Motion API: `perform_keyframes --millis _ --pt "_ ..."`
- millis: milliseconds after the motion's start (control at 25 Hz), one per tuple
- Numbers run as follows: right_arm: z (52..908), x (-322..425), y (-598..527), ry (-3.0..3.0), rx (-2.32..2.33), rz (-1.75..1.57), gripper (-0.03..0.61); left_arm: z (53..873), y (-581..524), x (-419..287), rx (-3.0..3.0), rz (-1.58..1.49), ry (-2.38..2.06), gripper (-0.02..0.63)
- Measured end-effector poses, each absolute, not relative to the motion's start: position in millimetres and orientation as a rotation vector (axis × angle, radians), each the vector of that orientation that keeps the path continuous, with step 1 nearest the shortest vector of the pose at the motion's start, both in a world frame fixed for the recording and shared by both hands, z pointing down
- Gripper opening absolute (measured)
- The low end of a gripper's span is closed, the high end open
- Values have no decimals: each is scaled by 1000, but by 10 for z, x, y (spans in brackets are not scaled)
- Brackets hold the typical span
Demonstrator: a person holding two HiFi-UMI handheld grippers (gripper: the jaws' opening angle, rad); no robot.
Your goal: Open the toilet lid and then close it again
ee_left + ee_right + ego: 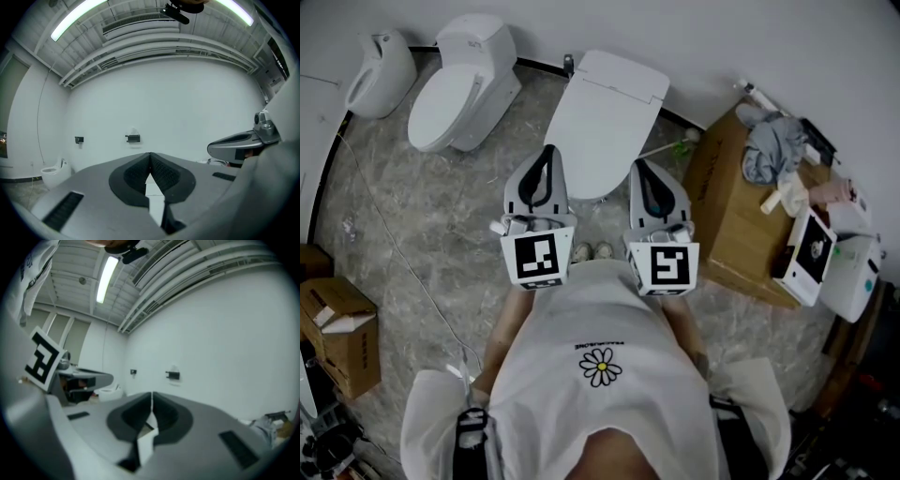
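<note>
Marble floor (422, 206); toilet lid (605, 122) down; shirt text (600, 345) above daisy (601, 367) illegible.

Long ceiling tubes (75, 18) are glowing hard in both gripper views, washing the white wall (164, 108) evenly and casting only faint shadow. Both views are bending strongly toward dark, round, vignetted borders; the right one is looking softer, its foreground blurring. The head view is showing flat, greyish light, the toilet lid (605, 122) standing out brightest over the floor (394, 187).

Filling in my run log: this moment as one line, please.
toilet lid: closed | left gripper: shut, empty | right gripper: shut, empty | both pointing level at wall
</note>
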State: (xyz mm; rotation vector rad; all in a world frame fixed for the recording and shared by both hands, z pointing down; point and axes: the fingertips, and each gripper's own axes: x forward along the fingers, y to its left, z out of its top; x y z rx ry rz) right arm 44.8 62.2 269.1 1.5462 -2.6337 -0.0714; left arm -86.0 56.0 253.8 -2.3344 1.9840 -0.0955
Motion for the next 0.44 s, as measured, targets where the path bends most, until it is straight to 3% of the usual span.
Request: perform_keyframes --millis 440 --pt "2648 395 683 -2643 1530 -90 34 2499 614 -808 -2356 -108 1969 20"
